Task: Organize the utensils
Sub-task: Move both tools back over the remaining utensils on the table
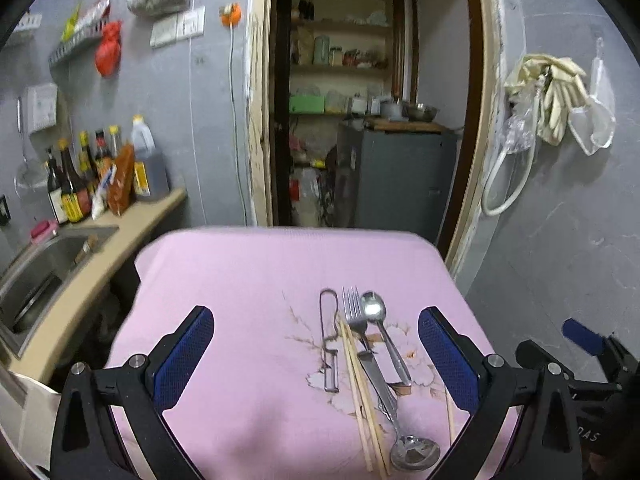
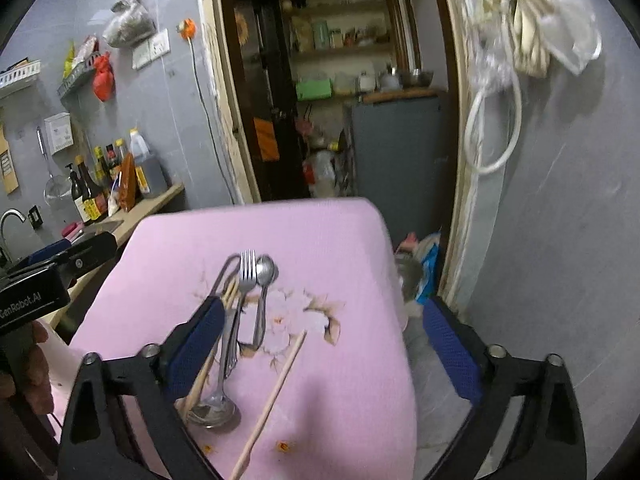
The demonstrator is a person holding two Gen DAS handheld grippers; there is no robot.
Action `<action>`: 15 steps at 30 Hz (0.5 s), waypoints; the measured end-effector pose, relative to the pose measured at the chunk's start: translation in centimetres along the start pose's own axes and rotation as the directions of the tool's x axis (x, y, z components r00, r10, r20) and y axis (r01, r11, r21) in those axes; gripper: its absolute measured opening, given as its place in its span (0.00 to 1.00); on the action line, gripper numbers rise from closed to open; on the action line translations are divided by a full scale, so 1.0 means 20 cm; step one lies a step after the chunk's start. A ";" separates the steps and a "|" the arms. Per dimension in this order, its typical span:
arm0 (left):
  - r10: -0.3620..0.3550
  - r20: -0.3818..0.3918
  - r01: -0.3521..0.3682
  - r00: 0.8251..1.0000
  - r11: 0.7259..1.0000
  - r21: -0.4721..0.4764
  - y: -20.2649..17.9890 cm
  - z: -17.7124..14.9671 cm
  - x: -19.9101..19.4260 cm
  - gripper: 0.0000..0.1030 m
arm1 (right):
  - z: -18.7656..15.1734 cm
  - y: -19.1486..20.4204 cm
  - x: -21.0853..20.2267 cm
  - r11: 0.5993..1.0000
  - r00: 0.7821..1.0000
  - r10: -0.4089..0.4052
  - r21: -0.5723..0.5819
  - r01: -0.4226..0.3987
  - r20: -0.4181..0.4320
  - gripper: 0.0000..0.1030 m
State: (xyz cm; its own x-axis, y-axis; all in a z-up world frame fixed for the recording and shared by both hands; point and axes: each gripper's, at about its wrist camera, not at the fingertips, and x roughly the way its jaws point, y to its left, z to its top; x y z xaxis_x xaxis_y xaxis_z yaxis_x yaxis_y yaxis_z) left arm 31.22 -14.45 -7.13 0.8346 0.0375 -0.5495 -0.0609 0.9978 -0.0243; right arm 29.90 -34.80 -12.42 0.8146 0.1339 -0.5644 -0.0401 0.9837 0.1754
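Several metal utensils lie close together on the pink cloth [image 1: 248, 280]: a wire-loop tool [image 1: 329, 340], a fork [image 1: 354, 312], a spoon [image 1: 374, 308] and a round-bowled ladle spoon [image 1: 414, 454]. A pair of wooden chopsticks [image 1: 360, 392] lies across them. My left gripper [image 1: 316, 356] hovers open just short of this group, nothing between its blue pads. In the right wrist view a single chopstick [image 2: 276, 396] lies apart, right of the fork [image 2: 247, 272] and ladle spoon [image 2: 214, 412]. My right gripper [image 2: 324, 350] is open above it, touching nothing.
A counter [image 1: 132, 220] with a sink [image 1: 36, 272] and sauce bottles [image 1: 76, 184] runs along the left. Behind the table a doorway opens onto shelves and a grey cabinet [image 1: 396, 176]. Gloves and a hose [image 1: 548, 92] hang on the right wall. A hand [image 2: 36, 364] holds the left gripper [image 2: 72, 252].
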 end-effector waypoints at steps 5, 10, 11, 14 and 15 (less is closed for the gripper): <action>-0.021 -0.121 0.020 0.992 1.000 -0.006 -0.02 -0.04 0.16 0.91 | -0.05 -0.02 0.17 0.998 0.994 0.054 0.031 -0.051 -0.090 0.57; -0.053 -0.271 0.048 0.961 0.999 -0.025 -0.03 -0.12 0.32 0.66 | -0.09 0.00 0.32 0.995 0.982 0.092 0.045 -0.086 -0.166 0.42; -0.062 -0.296 0.054 0.953 0.998 -0.034 -0.03 -0.13 0.35 0.58 | -0.11 0.02 0.36 0.994 0.976 0.102 0.048 -0.094 -0.194 0.38; -0.093 -0.358 0.078 0.929 0.995 -0.056 -0.04 -0.17 0.43 0.49 | -0.14 0.04 0.42 0.993 0.964 0.116 0.057 -0.105 -0.239 0.29; -0.103 -0.372 0.086 0.923 0.994 -0.063 -0.05 -0.18 0.46 0.46 | -0.14 0.04 0.44 0.992 0.961 0.121 0.062 -0.109 -0.248 0.27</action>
State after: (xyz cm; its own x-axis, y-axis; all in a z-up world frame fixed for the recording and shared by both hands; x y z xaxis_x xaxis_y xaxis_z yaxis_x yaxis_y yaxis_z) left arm 36.96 -15.20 -15.10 0.5728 -0.0880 -0.8150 -0.0234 0.9921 -0.1236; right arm 35.38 -32.47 -19.58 0.6347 0.2780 -0.7210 -0.0930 0.9538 0.2858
